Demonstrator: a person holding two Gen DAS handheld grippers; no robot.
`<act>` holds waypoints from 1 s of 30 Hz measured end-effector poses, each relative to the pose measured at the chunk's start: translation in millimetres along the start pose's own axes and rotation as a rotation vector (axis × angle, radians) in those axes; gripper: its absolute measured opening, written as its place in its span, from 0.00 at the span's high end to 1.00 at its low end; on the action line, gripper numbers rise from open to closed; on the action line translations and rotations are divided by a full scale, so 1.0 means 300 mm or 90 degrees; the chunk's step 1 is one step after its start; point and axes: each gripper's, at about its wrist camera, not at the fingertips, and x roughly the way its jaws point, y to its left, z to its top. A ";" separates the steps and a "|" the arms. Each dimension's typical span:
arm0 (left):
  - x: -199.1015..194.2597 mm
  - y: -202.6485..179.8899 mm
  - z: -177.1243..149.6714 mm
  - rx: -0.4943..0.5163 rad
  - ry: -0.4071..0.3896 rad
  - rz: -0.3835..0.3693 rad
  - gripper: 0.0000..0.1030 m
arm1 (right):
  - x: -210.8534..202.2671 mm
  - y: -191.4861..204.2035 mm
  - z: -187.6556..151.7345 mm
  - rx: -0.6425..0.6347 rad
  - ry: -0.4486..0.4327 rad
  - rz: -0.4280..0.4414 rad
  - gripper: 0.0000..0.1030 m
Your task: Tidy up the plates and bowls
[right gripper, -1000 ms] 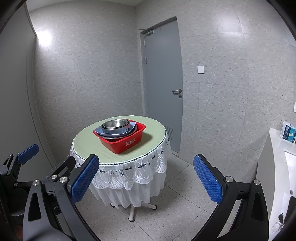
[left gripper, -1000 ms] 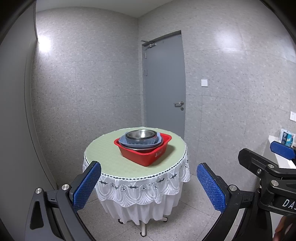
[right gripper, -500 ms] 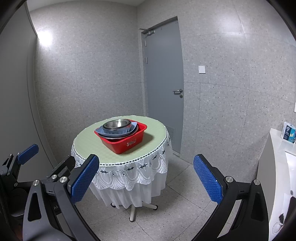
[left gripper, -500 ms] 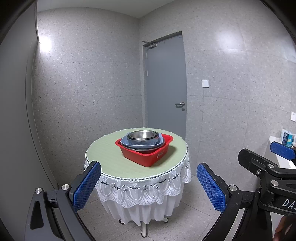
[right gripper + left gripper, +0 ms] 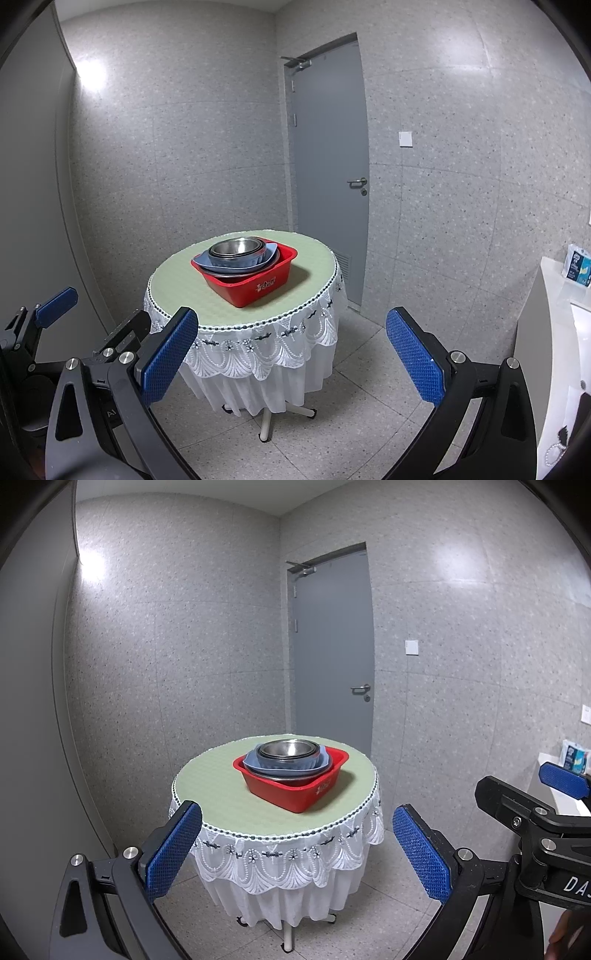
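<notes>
A red plastic basin point(image 5: 295, 792) sits on a round table point(image 5: 221, 794) with a green top and white lace skirt. Inside it are stacked steel bowls point(image 5: 288, 748) over a blue dish point(image 5: 286, 766). The basin point(image 5: 255, 284) and bowls point(image 5: 236, 246) also show in the right wrist view. My left gripper point(image 5: 297, 849) is open and empty, well short of the table. My right gripper point(image 5: 291, 354) is open and empty, also away from the table.
A grey door point(image 5: 332, 646) stands behind the table. A white counter point(image 5: 546, 332) with a packet point(image 5: 578, 264) is at the right. The floor point(image 5: 362, 406) is tiled, and the table's metal foot point(image 5: 266, 421) stands on it.
Both views have drifted slightly, so the table sits a little lower and to the right in the frames. Both grippers stay open.
</notes>
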 end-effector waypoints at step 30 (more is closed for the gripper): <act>-0.022 -0.009 -0.012 0.008 -0.017 0.005 0.01 | 0.000 0.022 0.003 0.000 0.001 0.001 0.00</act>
